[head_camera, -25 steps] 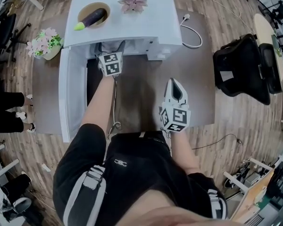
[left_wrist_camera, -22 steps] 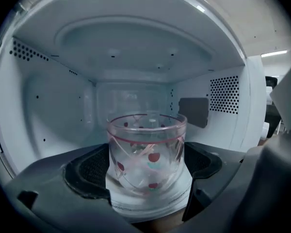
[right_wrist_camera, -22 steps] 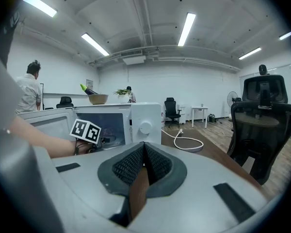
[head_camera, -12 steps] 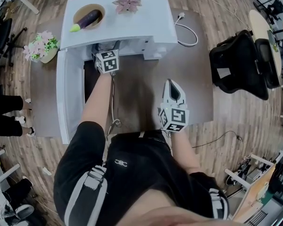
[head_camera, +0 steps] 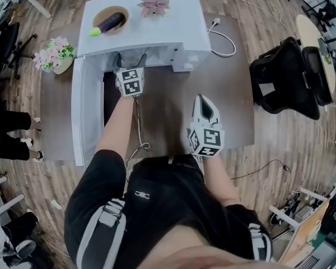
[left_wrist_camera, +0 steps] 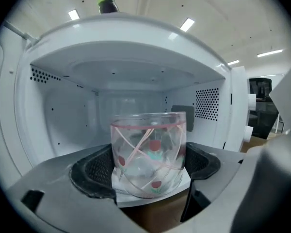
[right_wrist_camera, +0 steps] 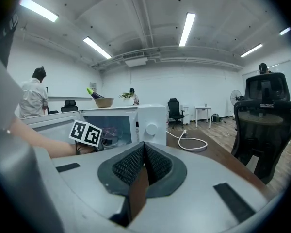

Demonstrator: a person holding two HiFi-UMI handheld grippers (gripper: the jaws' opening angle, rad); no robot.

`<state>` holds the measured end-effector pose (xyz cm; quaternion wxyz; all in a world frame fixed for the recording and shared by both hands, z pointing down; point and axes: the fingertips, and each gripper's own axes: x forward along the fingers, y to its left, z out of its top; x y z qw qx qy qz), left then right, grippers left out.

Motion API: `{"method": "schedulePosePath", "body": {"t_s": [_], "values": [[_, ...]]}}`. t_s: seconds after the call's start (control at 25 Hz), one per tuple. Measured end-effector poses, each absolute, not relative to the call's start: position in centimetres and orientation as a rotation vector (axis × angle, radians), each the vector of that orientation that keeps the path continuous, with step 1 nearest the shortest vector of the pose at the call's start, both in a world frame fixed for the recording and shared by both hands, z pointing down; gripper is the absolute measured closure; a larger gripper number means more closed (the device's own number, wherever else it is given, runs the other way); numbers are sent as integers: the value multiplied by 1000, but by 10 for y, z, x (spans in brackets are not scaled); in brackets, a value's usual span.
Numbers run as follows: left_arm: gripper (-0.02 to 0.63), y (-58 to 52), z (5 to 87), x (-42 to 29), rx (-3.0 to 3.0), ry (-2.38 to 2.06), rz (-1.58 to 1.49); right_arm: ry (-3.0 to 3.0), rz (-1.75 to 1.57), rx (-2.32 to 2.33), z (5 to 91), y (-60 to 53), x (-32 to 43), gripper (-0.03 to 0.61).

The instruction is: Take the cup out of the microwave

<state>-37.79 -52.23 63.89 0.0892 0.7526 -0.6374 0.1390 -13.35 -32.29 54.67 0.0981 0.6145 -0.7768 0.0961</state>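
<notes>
A clear glass cup (left_wrist_camera: 149,154) with pink lines and red flowers stands at the front of the white microwave's (head_camera: 157,29) cavity, between the black pads of my left gripper (head_camera: 131,66). Both pads press its sides, so the gripper is shut on it. The microwave door (head_camera: 81,116) hangs open to the left. In the head view the cup is hidden under the microwave's top edge and the gripper. My right gripper (head_camera: 205,102) hovers over the brown table (head_camera: 168,116) near its front edge, away from the microwave. It is shut, its pads (right_wrist_camera: 155,161) meeting with nothing between them.
On the microwave's top sit a bowl with an eggplant (head_camera: 109,20) and a pink flower (head_camera: 155,5). A flower pot (head_camera: 56,52) stands left of the door. A white cable (head_camera: 224,41) lies at the right. A black chair (head_camera: 288,83) is right of the table.
My left gripper has drawn back a little toward me from the microwave's mouth. The right gripper has stayed where it was.
</notes>
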Motion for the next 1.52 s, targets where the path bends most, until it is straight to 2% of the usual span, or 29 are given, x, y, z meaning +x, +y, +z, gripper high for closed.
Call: {"method": "schedulePosePath", "body": {"t_s": [0.56, 1.0, 1.52], "values": [[176, -433, 583, -366, 2339, -1877, 330, -2445, 242, 1784, 519, -318, -150, 578], [176, -351, 507, -354, 2401, -1869, 269, -2577, 142, 1722, 482, -324, -172, 578], [175, -301, 437, -345, 2453, -1920, 180, -2695, 62, 1682, 434, -329, -182, 578]]}}
